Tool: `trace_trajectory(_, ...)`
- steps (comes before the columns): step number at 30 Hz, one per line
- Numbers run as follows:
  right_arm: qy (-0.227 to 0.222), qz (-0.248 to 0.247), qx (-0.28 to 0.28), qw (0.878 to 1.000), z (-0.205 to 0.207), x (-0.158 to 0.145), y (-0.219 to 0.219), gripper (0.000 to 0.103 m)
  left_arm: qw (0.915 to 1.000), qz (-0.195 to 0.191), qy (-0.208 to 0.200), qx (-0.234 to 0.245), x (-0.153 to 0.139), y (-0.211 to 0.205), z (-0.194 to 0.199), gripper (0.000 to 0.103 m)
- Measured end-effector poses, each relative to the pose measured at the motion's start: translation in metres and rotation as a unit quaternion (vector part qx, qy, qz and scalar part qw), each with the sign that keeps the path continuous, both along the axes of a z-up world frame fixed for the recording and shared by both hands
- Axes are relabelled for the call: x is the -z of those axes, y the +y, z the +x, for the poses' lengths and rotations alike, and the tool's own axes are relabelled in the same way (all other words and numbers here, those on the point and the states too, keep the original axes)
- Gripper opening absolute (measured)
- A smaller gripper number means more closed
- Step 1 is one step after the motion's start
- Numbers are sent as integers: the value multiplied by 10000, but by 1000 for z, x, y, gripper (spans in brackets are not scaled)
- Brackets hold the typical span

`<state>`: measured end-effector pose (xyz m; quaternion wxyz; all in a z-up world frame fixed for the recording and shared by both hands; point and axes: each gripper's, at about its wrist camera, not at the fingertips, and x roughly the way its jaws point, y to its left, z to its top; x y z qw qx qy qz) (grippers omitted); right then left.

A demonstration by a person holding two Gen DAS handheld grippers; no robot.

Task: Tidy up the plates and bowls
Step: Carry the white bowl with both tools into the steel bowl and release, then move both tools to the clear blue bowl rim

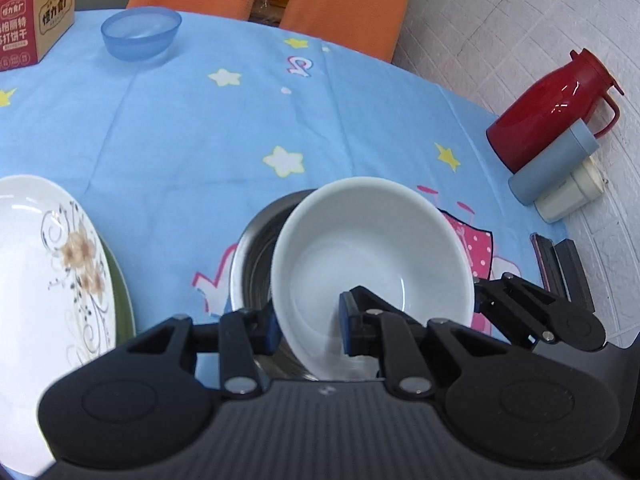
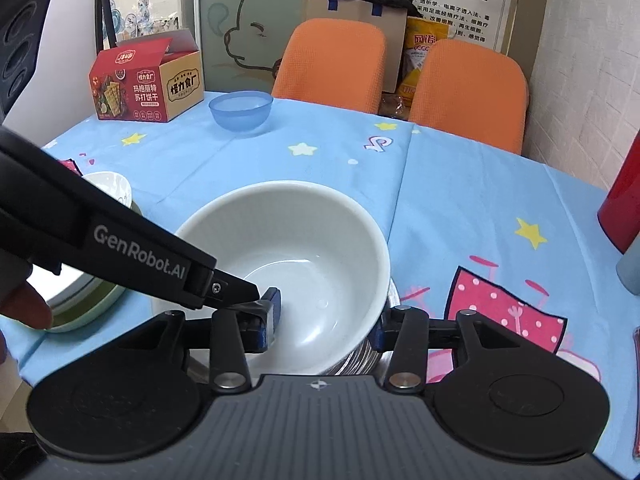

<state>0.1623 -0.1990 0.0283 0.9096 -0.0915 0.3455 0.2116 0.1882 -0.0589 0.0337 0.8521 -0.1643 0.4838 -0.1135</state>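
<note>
A white bowl [image 1: 372, 256] [image 2: 296, 256] hangs tilted over a steel bowl [image 1: 256, 248] [image 2: 364, 356]. My left gripper [image 1: 308, 324] is shut on the white bowl's near-left rim, one pad inside and one outside. My right gripper [image 2: 324, 320] straddles the same bowl, its fingers on either side of it; I cannot tell whether they press it. A floral white plate [image 1: 44, 272] lies on a green plate [image 1: 122, 300] at the left. A blue plastic bowl [image 1: 140, 34] [image 2: 240, 110] stands at the far side. A small white bowl [image 2: 110, 186] sits on the plates.
The table has a blue star-print cloth [image 1: 200, 128]. A red cracker box [image 2: 140, 80] stands far left. A red thermos [image 1: 556, 108], a blue cup [image 1: 552, 164] and a cream cup [image 1: 568, 196] stand at the right edge. Two orange chairs [image 2: 332, 56] stand behind.
</note>
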Motion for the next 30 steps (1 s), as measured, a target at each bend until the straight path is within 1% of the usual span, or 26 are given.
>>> trace_trajectory(4,-52,-34,-3,10000,-2,7,1,79,10000,87,14,39,7,-4,0,14)
trace_trajectory(7,-180,-56,57,9998,-11,10,-2,79,9996,217,-152,72,6,-7,2,15)
trace_trajectory(8,-209,-38,79,9997,-11,10,-3,79,9993,288,-218,69,5,-6,2,23)
trace_trajectory(9,-223,61,83,9997,-12,10,-7,80,9991,313,-264,68,5,-5,3,41)
trace_trajectory(12,-233,389,183,9988,-14,7,-17,80,9992,171,-344,108,0,0,2,58)
trace_trajectory(14,-354,432,310,9980,-16,4,-21,89,9987,103,-453,198,-7,4,-2,67)
trace_trajectory(16,-502,415,439,9969,-20,3,-25,101,9981,107,-552,237,-15,6,-7,67)
trace_trajectory(17,-542,441,499,9963,-23,4,-28,103,9974,95,-652,292,-20,8,-10,68)
trace_trajectory(20,-496,648,605,9948,-26,5,-39,103,9959,71,-851,296,-29,17,-16,69)
trace_trajectory(24,-319,855,699,9934,-22,7,-46,103,9951,146,-962,181,-33,33,-15,70)
trace_trajectory(30,-103,1043,792,9913,-10,7,-42,103,9958,357,-823,-161,-24,67,-6,70)
